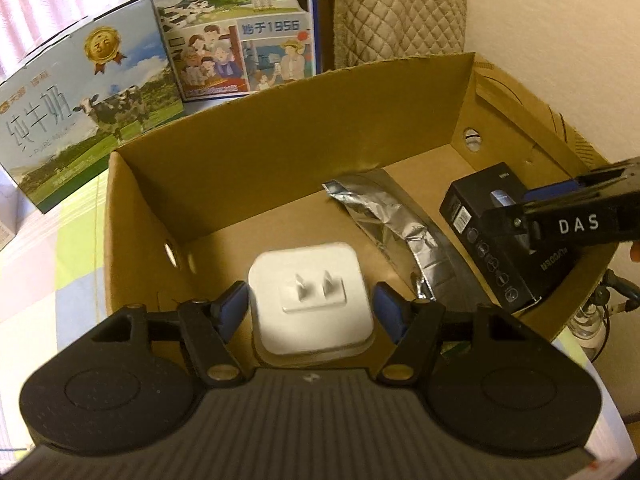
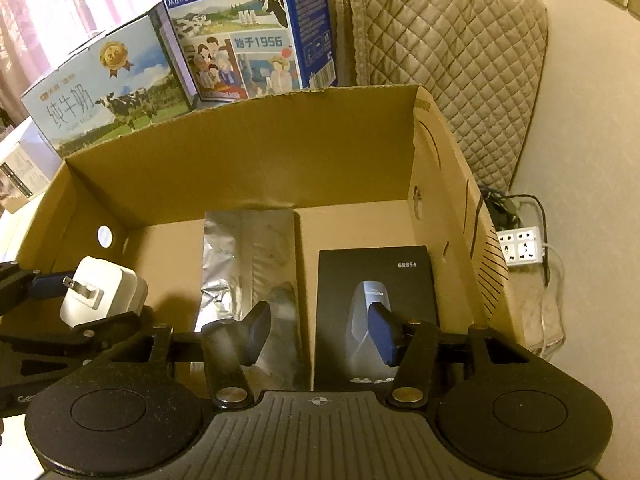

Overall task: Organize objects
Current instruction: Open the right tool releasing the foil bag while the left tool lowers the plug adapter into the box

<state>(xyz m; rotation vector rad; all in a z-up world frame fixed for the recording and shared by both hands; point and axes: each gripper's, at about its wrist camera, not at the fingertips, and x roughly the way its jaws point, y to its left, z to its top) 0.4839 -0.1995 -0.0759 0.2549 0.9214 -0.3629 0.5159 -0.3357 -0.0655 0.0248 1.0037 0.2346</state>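
An open cardboard box [image 1: 280,128] [image 2: 256,148] holds a crumpled silver foil pouch [image 1: 384,220] [image 2: 224,264] and a black product box [image 1: 480,240] [image 2: 376,276] lying flat at its right. My left gripper [image 1: 310,308] [image 2: 80,300] is shut on a white charger plug [image 1: 312,300] [image 2: 100,292], prongs facing the camera, held over the box's left part. My right gripper [image 2: 320,334] [image 1: 508,210] hovers open above the gap between pouch and black box, with nothing between its fingers.
Two milk cartons [image 1: 80,120] [image 2: 240,28] stand behind the box. A quilted cover [image 2: 440,60] hangs at the back right. A white power strip [image 2: 522,246] with cables lies on the floor at the right. A checked cloth [image 1: 48,272] covers the table at the left.
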